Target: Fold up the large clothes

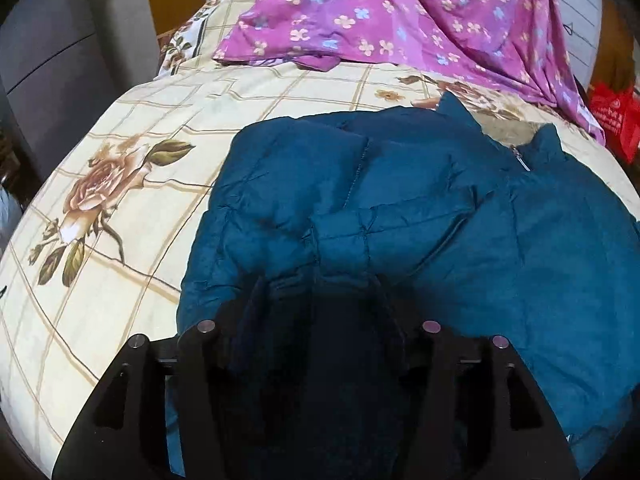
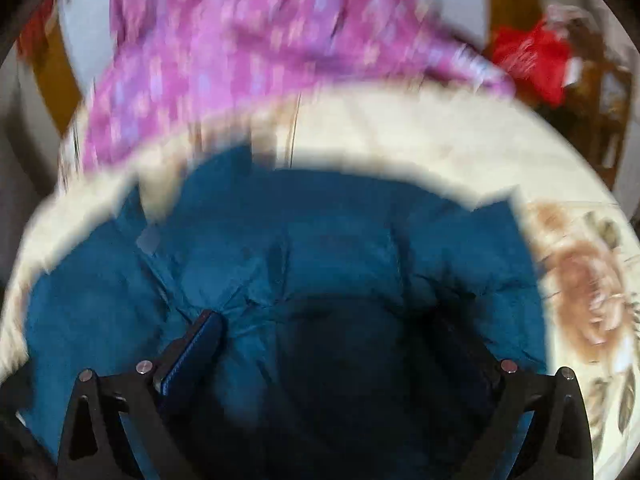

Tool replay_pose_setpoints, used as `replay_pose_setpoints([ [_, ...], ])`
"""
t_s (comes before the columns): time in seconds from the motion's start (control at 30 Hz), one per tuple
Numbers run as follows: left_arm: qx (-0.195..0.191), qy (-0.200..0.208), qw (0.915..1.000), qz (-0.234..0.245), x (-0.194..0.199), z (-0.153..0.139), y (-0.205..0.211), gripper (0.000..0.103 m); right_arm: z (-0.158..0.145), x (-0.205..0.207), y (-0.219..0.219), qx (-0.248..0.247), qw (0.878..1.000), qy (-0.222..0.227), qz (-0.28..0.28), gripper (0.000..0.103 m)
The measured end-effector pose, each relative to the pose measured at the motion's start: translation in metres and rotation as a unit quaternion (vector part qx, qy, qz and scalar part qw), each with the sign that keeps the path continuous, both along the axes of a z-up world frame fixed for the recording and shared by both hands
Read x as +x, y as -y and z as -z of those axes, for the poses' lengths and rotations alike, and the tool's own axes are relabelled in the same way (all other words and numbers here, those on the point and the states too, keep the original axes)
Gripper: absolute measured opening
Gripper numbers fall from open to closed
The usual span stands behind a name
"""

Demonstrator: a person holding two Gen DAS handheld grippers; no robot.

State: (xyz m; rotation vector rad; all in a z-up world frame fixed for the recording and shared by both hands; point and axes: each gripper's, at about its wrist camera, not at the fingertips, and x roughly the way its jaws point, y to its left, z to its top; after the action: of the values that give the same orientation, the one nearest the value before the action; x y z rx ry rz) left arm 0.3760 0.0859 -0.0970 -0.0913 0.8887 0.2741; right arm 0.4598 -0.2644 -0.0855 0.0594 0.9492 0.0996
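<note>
A teal puffer jacket lies on the floral bedsheet. Left gripper and right gripper hover over it, jaws parted, gripping nothing.

Teal jacket: quilted padded cloth, faint sheen, stitched into puffy panels, creased; small silvery metal zip pull at the collar. Bedsheet: thin matt woven cloth, cream, printed with roses and a grid, lay smooth. Purple floral cloth: light matt fabric, rumpled. Left gripper: matt black plastic, round metal pins with a dull shine. Right gripper: same matt black plastic, blue pad along one finger. Red bag: glossy crinkled plastic.
</note>
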Motion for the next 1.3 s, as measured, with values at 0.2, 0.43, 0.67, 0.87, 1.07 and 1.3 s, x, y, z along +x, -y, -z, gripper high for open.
replay_pose_setpoints([
  [0.2, -0.038, 0.019, 0.9985, -0.036, -0.011, -0.017, -0.015, 0.055, -0.025, -0.008, 0.000, -0.019, 0.999, 0.001, 0.034, 0.103],
  [0.43, -0.049, 0.013, 0.9985, -0.023, -0.012, -0.019, -0.011, 0.056, -0.050, -0.030, -0.075, 0.046, 0.997, 0.044, -0.041, 0.103],
  [0.67, -0.025, -0.010, 0.9995, -0.014, -0.006, -0.009, -0.010, 0.065, -0.002, -0.028, -0.113, -0.027, 0.997, 0.030, -0.070, 0.103],
  [0.87, -0.038, 0.067, 0.9967, -0.025, -0.028, -0.044, -0.005, 0.065, -0.041, -0.076, -0.097, -0.034, 0.993, 0.086, -0.071, 0.103],
  [1.07, -0.042, 0.012, 0.9977, 0.052, -0.019, -0.024, 0.034, 0.067, -0.017, -0.104, -0.065, 0.009, 0.998, 0.052, -0.036, 0.103],
  [1.3, -0.071, -0.008, 0.9968, 0.035, -0.009, 0.002, 0.016, 0.096, 0.006, -0.106, -0.067, -0.005, 0.999, 0.049, -0.022, 0.103],
])
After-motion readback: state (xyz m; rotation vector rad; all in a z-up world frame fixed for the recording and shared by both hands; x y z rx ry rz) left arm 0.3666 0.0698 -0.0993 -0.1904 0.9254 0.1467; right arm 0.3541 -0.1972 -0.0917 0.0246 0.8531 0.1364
